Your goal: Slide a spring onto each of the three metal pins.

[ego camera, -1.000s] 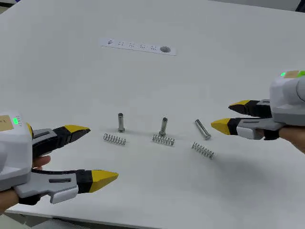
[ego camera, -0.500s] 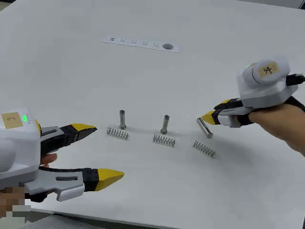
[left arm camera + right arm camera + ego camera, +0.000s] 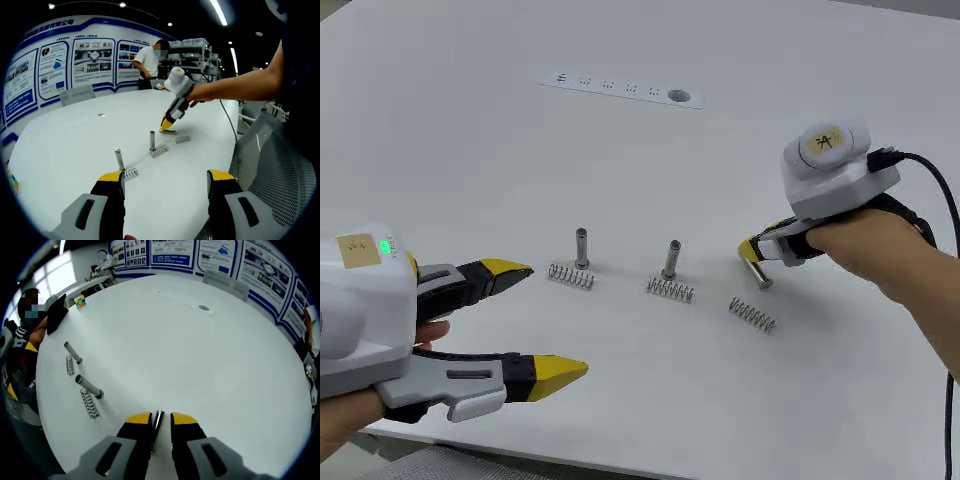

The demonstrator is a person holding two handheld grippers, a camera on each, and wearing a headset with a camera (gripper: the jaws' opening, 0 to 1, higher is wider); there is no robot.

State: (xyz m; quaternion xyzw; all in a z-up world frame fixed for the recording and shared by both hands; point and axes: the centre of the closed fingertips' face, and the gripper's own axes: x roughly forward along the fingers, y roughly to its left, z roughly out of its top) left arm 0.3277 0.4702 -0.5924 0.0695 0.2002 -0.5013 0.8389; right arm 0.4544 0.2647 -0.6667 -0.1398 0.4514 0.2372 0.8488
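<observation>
Big white table (image 3: 650, 420) with a flush white socket strip (image 3: 620, 88), and blue info posters (image 3: 95, 55) on the wall (showroom vibes). The right gripper (image 3: 161, 416) has its jaws slightly apart, straddling the lying grey metal pin (image 3: 157, 421), which rests on the table. The left gripper (image 3: 557, 318) hovers with its jaws spread wide and nothing between them. Two upright pins (image 3: 581, 247) stand nearby, with three coiled steel springs (image 3: 670, 290) lying beside them.

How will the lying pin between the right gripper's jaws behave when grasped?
The lying pin looks like smooth, round metal, so it may roll or slip sideways. It appears rigid and probably won't bend.
</observation>
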